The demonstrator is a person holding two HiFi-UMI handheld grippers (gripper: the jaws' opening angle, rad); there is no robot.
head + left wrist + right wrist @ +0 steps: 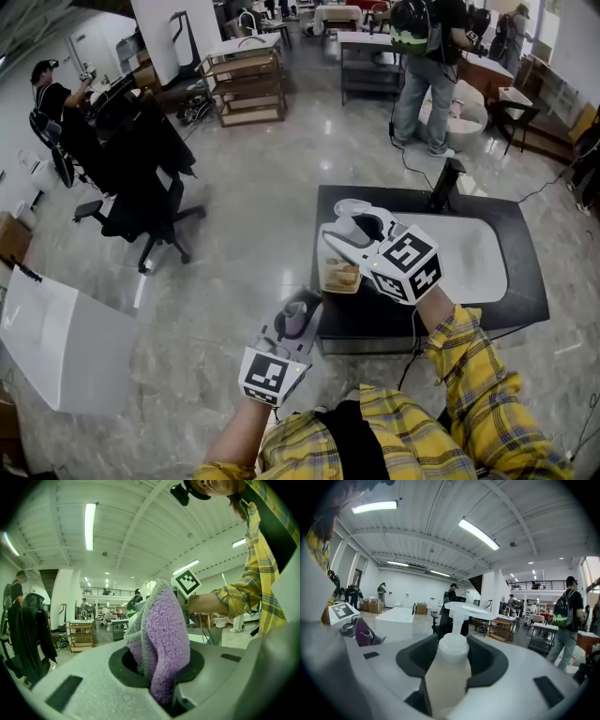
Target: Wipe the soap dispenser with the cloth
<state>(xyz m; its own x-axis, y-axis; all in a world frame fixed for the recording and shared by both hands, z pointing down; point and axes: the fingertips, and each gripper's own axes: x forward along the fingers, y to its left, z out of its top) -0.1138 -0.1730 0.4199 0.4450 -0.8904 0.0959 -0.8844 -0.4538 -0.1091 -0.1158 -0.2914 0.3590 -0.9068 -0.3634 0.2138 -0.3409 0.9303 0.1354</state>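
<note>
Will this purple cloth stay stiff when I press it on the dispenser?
Probably floppy: the cloth bunches in soft folds where it is clamped. Its fuzzy pile should drag rather than slip on the soap dispenser. It looks light, so it may buckle unless pressed near the jaws.

Bright even indoor light from long ceiling lamps point(476, 534), glare on the glossy floor point(272, 187), soft shadows, heavy fisheye bending with black corners in both gripper views, greenish tint in the left one, close bottle point(445, 677) slightly soft
</note>
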